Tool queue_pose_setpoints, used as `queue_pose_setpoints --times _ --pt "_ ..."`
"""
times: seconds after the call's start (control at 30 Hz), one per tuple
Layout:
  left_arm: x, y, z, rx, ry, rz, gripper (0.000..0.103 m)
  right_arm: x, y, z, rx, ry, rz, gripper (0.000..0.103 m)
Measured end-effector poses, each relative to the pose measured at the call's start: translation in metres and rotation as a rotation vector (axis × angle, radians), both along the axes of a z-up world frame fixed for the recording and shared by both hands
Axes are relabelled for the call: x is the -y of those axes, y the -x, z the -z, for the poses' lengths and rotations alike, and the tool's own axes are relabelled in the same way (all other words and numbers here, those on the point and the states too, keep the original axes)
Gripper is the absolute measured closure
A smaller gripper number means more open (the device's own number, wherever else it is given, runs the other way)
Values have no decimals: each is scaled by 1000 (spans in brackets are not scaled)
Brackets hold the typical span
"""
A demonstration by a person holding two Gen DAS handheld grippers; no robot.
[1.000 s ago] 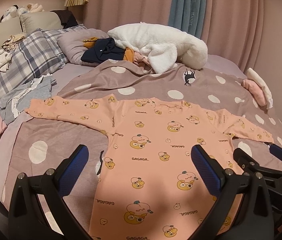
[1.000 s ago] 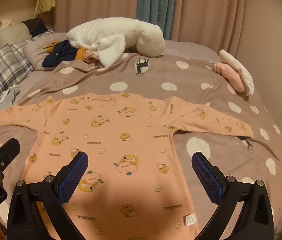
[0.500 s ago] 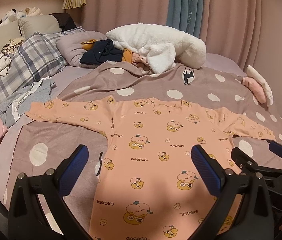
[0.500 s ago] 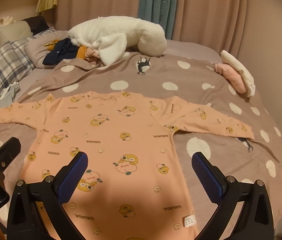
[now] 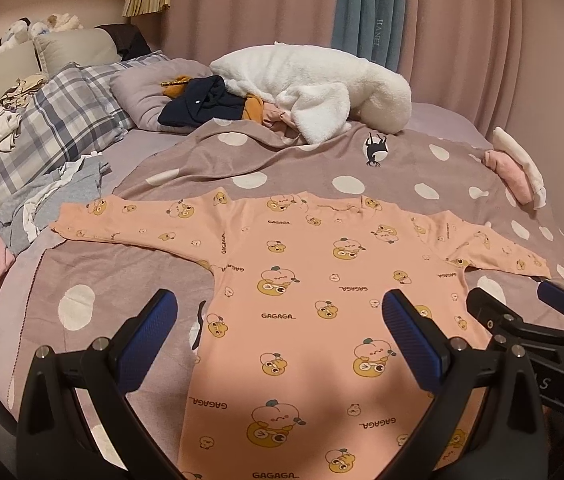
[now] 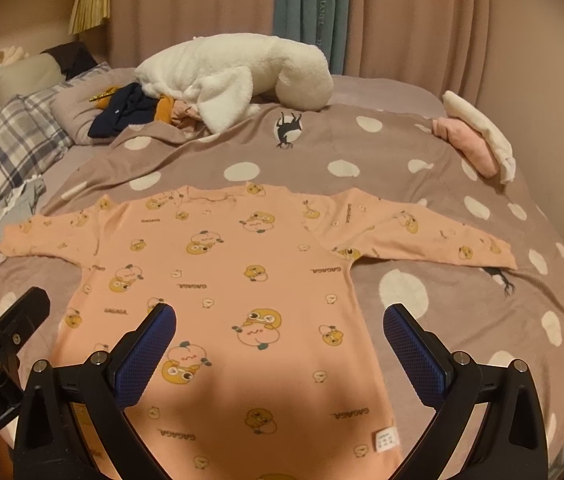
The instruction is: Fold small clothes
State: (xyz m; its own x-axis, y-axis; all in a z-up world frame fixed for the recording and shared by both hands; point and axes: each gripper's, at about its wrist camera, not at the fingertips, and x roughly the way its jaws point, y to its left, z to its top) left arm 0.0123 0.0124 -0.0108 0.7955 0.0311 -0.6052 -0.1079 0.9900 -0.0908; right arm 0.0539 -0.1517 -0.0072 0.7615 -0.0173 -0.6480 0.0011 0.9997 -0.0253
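A small peach long-sleeved top (image 5: pixel 322 288) (image 6: pixel 233 280) with cartoon prints lies flat on the dotted blanket, both sleeves spread out sideways, neckline at the far side. My left gripper (image 5: pixel 277 320) hovers open above the top's lower left part, nothing between its blue pads. My right gripper (image 6: pixel 277 332) hovers open above the lower right part, likewise holding nothing. In the left wrist view the right gripper's fingers (image 5: pixel 498 312) show at the right edge. A small white tag (image 6: pixel 386 440) sits near the hem.
The mauve blanket with white dots (image 6: pixel 462 184) covers the bed. A white fleece garment (image 5: pixel 314 88) and dark clothes (image 5: pixel 197 104) are heaped at the back. Plaid pillow (image 5: pixel 53 120) and grey clothes (image 5: pixel 53 200) lie left. Folded pink and white items (image 6: pixel 478 140) lie at the far right.
Both views have shifted slightly, with the top sitting a little farther up and left in frame. The top itself has not moved and both grippers stay open.
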Motion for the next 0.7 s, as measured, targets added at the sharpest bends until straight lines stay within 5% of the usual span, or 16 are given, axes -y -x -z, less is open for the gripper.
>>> queue_pose_setpoints --times 0.7 --pt "0 0 2 -14 6 2 1 -2 -1 1 -3 22 5 0"
